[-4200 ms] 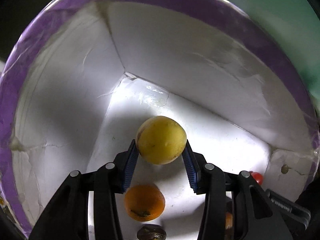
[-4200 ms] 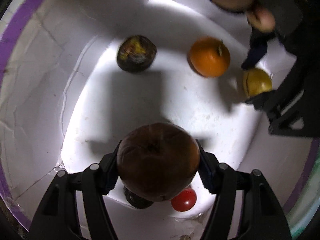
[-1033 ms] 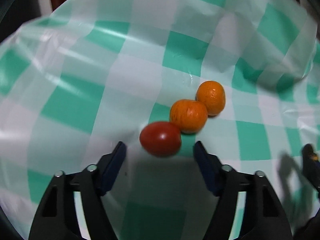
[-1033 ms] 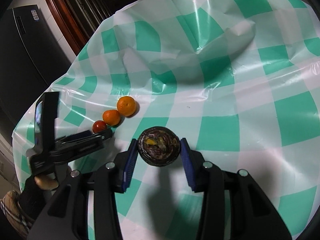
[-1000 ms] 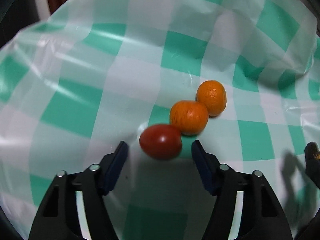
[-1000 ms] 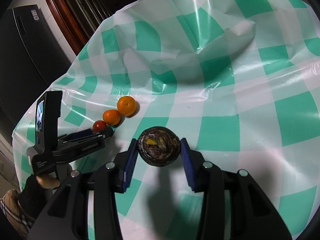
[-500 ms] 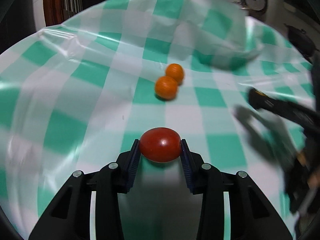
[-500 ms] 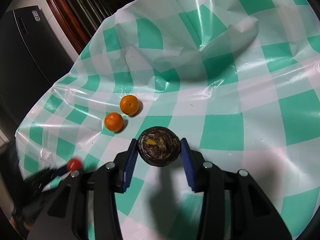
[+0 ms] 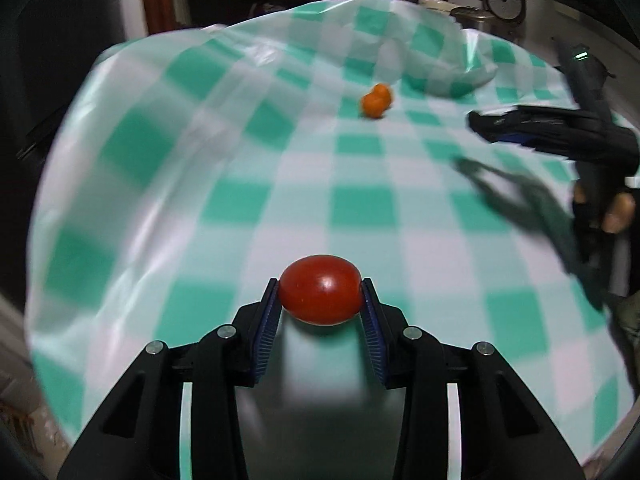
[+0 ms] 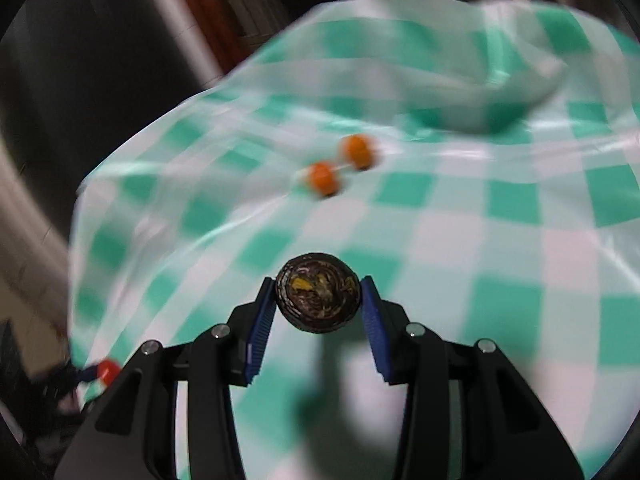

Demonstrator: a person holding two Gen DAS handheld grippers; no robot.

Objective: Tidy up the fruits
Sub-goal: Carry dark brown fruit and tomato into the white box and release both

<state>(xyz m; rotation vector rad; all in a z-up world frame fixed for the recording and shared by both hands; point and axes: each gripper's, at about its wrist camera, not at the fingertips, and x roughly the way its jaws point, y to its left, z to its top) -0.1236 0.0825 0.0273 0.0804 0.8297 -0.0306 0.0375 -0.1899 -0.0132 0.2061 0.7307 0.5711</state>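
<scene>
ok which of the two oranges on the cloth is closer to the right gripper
The lower-left orange; the other orange lies farther up the checked cloth from the right gripper.

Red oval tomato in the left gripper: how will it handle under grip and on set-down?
The smooth red oval tomato has glossy skin, so it is probably slippery; the left gripper holds it only at its two ends. It looks thin-skinned, so a hard squeeze likely bruises it. Being rounded, it may well roll on the glossy green-and-white checked tablecloth once released.

Home dining room, checked tablecloth, rice cooker
</scene>
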